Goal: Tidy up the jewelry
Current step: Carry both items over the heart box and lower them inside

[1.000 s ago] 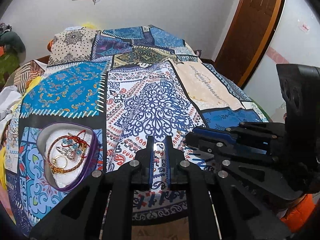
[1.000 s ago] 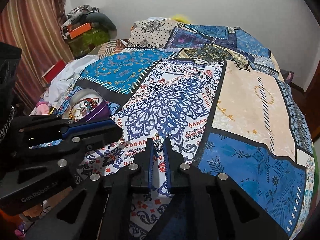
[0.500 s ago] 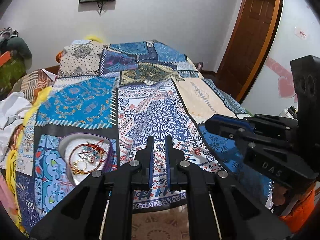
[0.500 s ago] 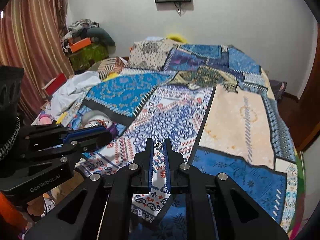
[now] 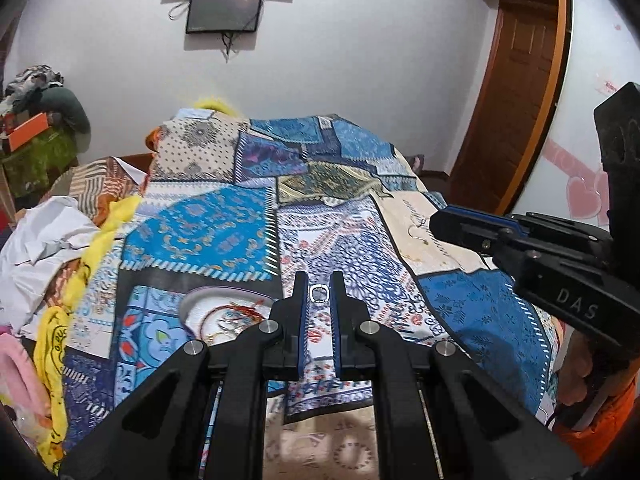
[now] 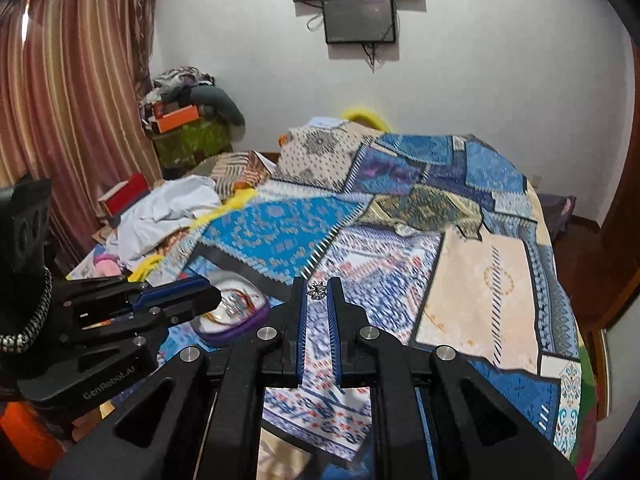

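My left gripper (image 5: 319, 294) is shut on a small silver ring (image 5: 319, 293) pinched between its fingertips, held above the patchwork bedspread (image 5: 224, 232). My right gripper (image 6: 317, 290) is shut on a small sparkly star-shaped jewel (image 6: 317, 289), also up in the air. A heart-shaped purple dish (image 5: 192, 298) with a white lining lies on the bed, below and left of the left gripper; it holds a red bracelet, gold rings and other pieces. In the right wrist view the dish (image 6: 256, 316) shows partly behind the left gripper (image 6: 212, 292). The right gripper (image 5: 440, 224) appears to the right in the left wrist view.
Crumpled white and yellow cloths (image 5: 48, 240) pile along the bed's left side. A wooden door (image 5: 516, 92) stands at the right, striped curtains (image 6: 72, 92) at the left. A screen (image 6: 360, 20) hangs on the far wall. Patterned floor (image 5: 320, 448) shows below the bed's near edge.
Both grippers have risen away from the bedspread and tilted upward, each keeping its small piece. The dish now sits lower and farther off in both views.
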Available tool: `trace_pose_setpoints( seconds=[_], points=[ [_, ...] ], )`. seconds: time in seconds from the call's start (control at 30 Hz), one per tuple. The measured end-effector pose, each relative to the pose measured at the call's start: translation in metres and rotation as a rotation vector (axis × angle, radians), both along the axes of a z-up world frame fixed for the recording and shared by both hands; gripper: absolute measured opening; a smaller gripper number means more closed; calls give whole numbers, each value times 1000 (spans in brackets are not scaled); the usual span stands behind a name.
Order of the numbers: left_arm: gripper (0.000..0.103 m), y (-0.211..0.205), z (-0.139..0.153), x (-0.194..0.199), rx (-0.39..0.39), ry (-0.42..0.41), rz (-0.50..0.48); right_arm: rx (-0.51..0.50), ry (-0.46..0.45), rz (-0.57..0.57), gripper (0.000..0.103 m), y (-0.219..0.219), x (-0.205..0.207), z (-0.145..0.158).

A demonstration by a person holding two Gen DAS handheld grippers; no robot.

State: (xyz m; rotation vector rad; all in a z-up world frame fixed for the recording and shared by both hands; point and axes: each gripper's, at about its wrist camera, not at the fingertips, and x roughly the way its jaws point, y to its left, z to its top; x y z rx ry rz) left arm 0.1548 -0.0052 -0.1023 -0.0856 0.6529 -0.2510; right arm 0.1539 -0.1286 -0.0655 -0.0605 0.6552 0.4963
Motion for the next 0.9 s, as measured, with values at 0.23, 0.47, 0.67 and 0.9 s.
trace_pose_setpoints(
  seconds=[0.23,0.47,0.67,0.9],
  points=[
    [8,23,6,-2,0,-27,53,23,-23,55,9,27,-1,9],
    [8,49,1,0,-2,-20,110,14,-17,117,9,56,4,3],
    [8,65,-12,5,-9,10,136,-3,41,154,9,78,16,-17],
    [8,71,-36,22,-37,73,134,-37,112,184,9,97,25,-42]
  ],
)
